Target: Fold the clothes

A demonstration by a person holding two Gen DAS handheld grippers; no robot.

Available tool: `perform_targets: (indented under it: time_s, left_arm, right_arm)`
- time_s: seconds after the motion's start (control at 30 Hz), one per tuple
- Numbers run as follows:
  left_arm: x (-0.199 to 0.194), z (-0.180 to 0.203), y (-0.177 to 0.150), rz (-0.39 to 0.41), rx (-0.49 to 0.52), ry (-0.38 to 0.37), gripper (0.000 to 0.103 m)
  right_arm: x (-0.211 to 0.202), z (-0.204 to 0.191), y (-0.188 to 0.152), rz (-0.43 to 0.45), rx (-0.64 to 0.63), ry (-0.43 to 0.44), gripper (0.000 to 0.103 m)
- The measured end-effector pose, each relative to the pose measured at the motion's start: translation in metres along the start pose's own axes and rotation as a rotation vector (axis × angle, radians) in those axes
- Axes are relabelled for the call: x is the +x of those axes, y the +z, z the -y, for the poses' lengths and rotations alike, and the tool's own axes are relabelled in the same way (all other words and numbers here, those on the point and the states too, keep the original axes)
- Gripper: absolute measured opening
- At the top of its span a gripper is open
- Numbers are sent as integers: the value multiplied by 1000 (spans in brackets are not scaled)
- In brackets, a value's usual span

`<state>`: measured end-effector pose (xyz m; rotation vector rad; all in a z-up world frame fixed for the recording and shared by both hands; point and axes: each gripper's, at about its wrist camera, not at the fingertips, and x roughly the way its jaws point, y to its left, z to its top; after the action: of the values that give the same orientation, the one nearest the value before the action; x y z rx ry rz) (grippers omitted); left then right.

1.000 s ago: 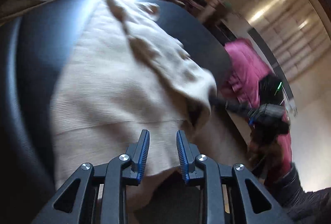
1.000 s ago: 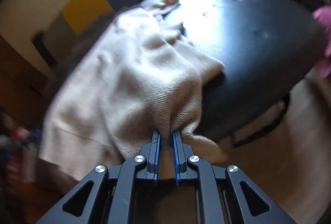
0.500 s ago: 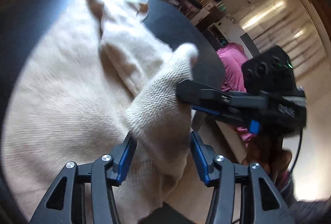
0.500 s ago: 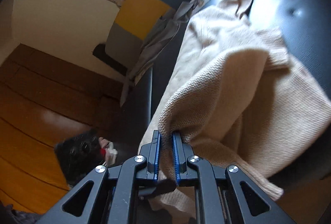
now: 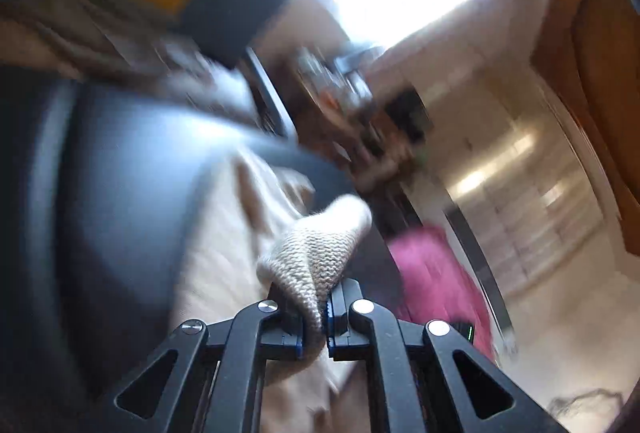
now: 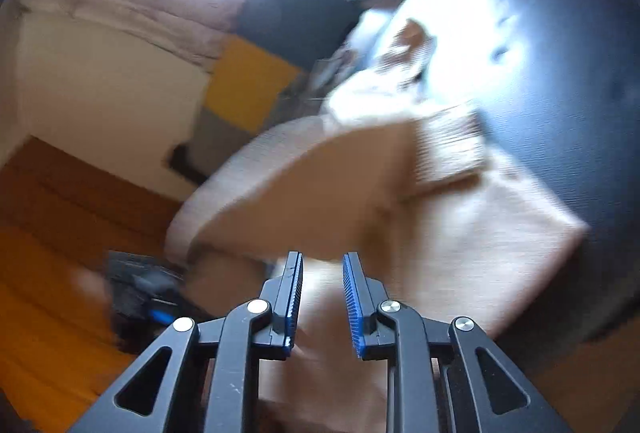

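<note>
A cream knit sweater (image 6: 360, 193) lies over a black leather seat (image 6: 560, 53). In the left wrist view my left gripper (image 5: 316, 313) is shut on a bunched fold of the sweater (image 5: 320, 253), with the rest of it trailing down the seat (image 5: 120, 213). In the right wrist view my right gripper (image 6: 322, 297) is open, with nothing between its fingers, just in front of the sweater's near edge. Both views are blurred.
A pink garment (image 5: 436, 273) lies to the right of the seat. A yellow and dark cushion (image 6: 256, 81) stands behind it. A cluttered table (image 5: 340, 93) is at the back. Orange wooden floor (image 6: 48, 293) is at the left. The other gripper (image 6: 140, 293) shows at lower left.
My left gripper has closed on a fold of the sweater and lifted it. My right gripper has let go of the sweater and opened.
</note>
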<state>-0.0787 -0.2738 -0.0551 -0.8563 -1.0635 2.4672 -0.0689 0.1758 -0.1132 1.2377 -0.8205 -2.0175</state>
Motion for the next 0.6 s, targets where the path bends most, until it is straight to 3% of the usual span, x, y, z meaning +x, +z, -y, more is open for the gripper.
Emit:
perform_targets:
  time_s: [0.1,0.23,0.37,0.6]
  left_arm:
    - [-62,-25,15,121,-15,112,6]
    - [-137,-72,13,229,-92,251,5]
    - [-217,-126,-14,280,-205,392,5]
    - [-275,-197,-49,272,-315,630,5]
  right_arm:
    - [9,0,-8,-10,-57,-170,23]
    - [35,-12,-16,-50,-157,-268,23]
    - [69,-13,-25,-126,-216,-286,23]
    - [119,-45,-36,-217,-322,-291,23]
